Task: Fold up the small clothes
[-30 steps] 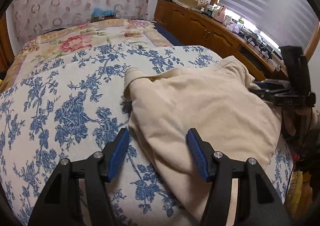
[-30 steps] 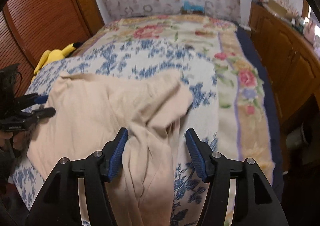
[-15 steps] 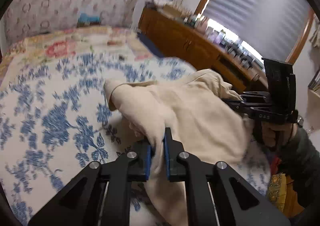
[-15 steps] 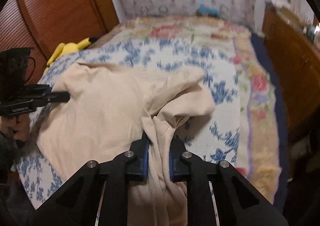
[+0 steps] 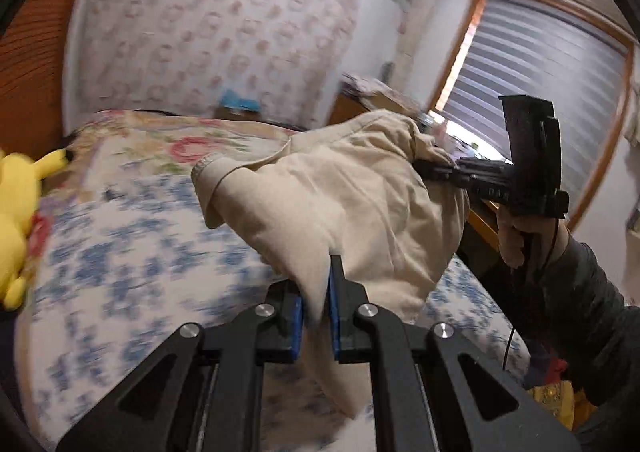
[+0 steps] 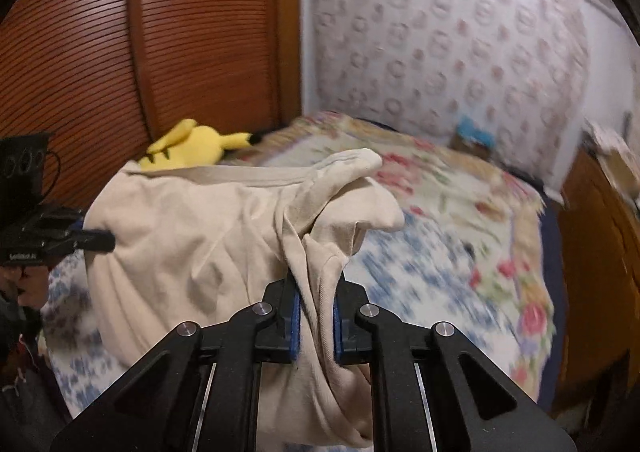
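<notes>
A cream garment point(image 5: 352, 204) hangs bunched above the blue-flowered quilt point(image 5: 120, 272), lifted between both grippers. In the left wrist view my left gripper point(image 5: 316, 292) is shut on a fold of its near edge. The right gripper point(image 5: 420, 168), held by a hand point(image 5: 516, 236), pinches the far side. In the right wrist view the right gripper point(image 6: 316, 292) has its jaws still closing, its pads pressing a thick twisted bundle of the garment point(image 6: 192, 236). The left gripper point(image 6: 106, 242) grips the cloth's left edge there.
A yellow plush toy point(image 6: 188, 148) lies at the bed's far left by a slatted wooden door point(image 6: 120, 52). A wooden cabinet point(image 6: 600, 252) runs along the bed's right side under a window blind point(image 5: 540, 92). A rose-patterned blanket point(image 6: 440, 180) covers the bed's far end.
Both grippers went from open over the flat garment to shut on it. They then rose and swung, lifting the cloth off the quilt.
</notes>
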Demonstrator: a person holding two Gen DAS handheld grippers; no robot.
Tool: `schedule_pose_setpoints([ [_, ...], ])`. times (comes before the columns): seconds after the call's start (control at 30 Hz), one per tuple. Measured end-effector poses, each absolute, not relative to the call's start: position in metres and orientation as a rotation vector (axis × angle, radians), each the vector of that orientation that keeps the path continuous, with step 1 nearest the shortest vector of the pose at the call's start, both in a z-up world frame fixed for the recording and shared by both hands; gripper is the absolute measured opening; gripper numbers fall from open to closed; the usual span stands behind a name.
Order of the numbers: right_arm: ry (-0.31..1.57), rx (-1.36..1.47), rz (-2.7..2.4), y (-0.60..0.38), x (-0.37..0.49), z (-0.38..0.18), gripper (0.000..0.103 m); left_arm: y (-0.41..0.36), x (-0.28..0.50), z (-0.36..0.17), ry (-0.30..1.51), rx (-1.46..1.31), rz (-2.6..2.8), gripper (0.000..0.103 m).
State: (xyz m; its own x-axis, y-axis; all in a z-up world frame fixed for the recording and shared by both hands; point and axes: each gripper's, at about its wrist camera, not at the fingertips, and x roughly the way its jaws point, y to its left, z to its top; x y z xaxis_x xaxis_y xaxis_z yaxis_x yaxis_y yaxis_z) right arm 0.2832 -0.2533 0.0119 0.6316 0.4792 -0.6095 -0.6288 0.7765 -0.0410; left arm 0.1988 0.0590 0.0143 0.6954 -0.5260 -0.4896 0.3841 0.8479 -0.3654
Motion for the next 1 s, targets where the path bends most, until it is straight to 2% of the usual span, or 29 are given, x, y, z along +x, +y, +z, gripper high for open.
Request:
schedule_pose_setpoints([
  [0.2, 0.590, -0.367, 0.755, -0.149, 0.313, 0.010, 0.008, 0.137, 0.190, -0.005, 0.598, -0.322, -0.387, 0.007],
  [0.43, 0.574, -0.464, 0.878, -0.044, 0.340, 0.008, 0.008, 0.195, 0.183, -0.019, 0.575, -0.386, -0.302, 0.007],
  [0.73, 0.610, -0.624, 0.945, 0.056, 0.376, -0.016, 0.008, 0.230, 0.193, -0.062, 0.627, -0.447, -0.209, 0.007],
  [1.0, 0.599, -0.650, 1.015, 0.115, 0.397, -0.041, 0.008, 0.235, 0.187, -0.074, 0.617, -0.471, -0.138, 0.007],
])
